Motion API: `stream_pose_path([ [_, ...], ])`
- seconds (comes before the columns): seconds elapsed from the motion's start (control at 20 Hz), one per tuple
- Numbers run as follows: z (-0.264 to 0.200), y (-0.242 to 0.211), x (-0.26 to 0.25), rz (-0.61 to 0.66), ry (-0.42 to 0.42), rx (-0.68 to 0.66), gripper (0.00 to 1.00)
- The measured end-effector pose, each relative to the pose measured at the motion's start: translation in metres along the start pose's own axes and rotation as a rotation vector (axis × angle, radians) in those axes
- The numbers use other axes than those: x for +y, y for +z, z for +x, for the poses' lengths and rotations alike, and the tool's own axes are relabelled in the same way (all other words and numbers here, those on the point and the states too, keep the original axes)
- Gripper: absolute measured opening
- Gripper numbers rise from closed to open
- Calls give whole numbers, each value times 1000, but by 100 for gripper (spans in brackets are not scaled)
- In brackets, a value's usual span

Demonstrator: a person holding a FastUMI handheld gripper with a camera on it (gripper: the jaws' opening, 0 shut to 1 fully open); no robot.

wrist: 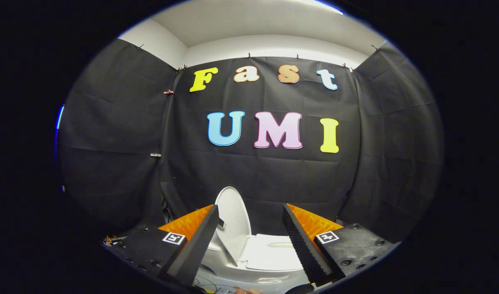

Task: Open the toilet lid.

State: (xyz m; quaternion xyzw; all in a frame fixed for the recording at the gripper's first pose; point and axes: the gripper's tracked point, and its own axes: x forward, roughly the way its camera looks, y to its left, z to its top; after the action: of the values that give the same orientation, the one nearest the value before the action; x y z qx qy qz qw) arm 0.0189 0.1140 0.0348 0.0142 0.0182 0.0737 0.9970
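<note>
A white toilet (pixel 269 255) stands low against the black cloth wall, seen between and beyond my fingers. Its oval lid (pixel 233 214) stands raised, nearly upright, just right of my left fingertip. To the lid's right lies the flat white tank top (pixel 274 249). My gripper (pixel 250 210) is open, its two fingers spread wide with nothing between them. The left finger (pixel 200 241) covers part of the lid's lower left edge; I cannot tell whether it touches the lid.
Black cloth walls close the booth on three sides. Some cables and small objects (pixel 110 241) lie on the floor at the far left. A bit of a hand (pixel 247 290) shows below the fingers.
</note>
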Motion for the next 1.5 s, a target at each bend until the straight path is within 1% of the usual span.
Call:
stream_pose_path([
  [1.1, -4, -2, -2, -8, -8, -5, 100],
  [1.5, -5, -2, 3, -10, 4, -6, 100],
])
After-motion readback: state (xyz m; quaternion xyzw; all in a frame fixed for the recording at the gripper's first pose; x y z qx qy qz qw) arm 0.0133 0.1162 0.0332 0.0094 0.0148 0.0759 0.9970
